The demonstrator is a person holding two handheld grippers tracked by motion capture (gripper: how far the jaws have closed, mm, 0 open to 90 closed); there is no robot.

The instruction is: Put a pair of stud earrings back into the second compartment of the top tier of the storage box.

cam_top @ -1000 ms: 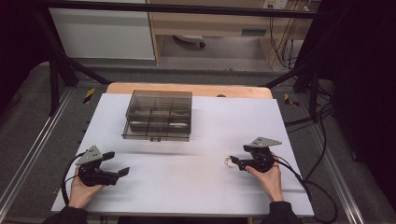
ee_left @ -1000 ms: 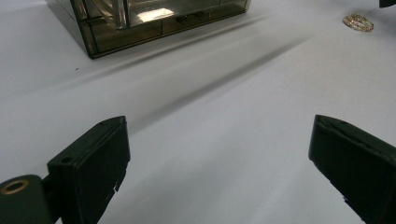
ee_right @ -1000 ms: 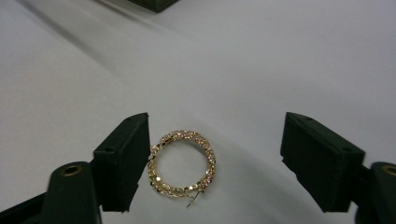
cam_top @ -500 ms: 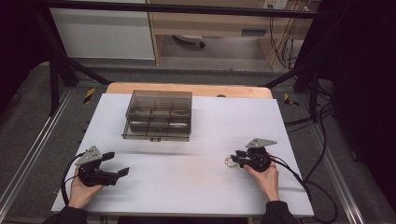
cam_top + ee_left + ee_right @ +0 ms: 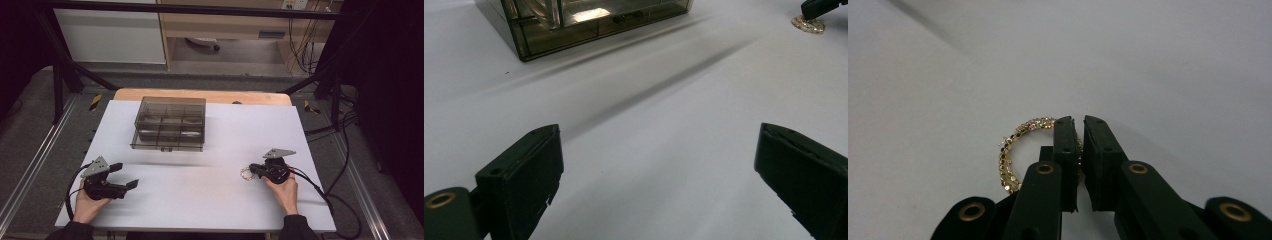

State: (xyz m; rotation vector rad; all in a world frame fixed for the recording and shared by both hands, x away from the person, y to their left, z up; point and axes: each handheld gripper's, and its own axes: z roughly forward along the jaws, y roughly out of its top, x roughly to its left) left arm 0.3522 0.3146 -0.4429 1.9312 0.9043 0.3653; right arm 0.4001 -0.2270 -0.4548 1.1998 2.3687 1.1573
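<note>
**Right jaws pinch a beaded bracelet; left jaws spread over bare table**

The right gripper (image 5: 1078, 150) has its two black jaws drawn almost together, with the rim of a gold beaded bracelet (image 5: 1013, 150) caught between them. Most of the ring lies to the left of the jaws, flat on the white table (image 5: 1173, 60); a short stretch of beads runs into the narrow gap between the pads. In the high view the same bracelet (image 5: 246, 173) sits just ahead of the jaw tips of the right gripper (image 5: 256, 170), held by the right hand (image 5: 284, 189).

The left gripper (image 5: 659, 165) has its jaws spread wide, with nothing between them. Far ahead of these jaws, up and to the left, stands a smoky clear plastic box (image 5: 589, 20) with compartments, well apart from both grippers. In the high view the left hand (image 5: 90, 200) holds the left gripper (image 5: 125, 176) low over the table, and the box (image 5: 170, 124) stands farther back.
</note>
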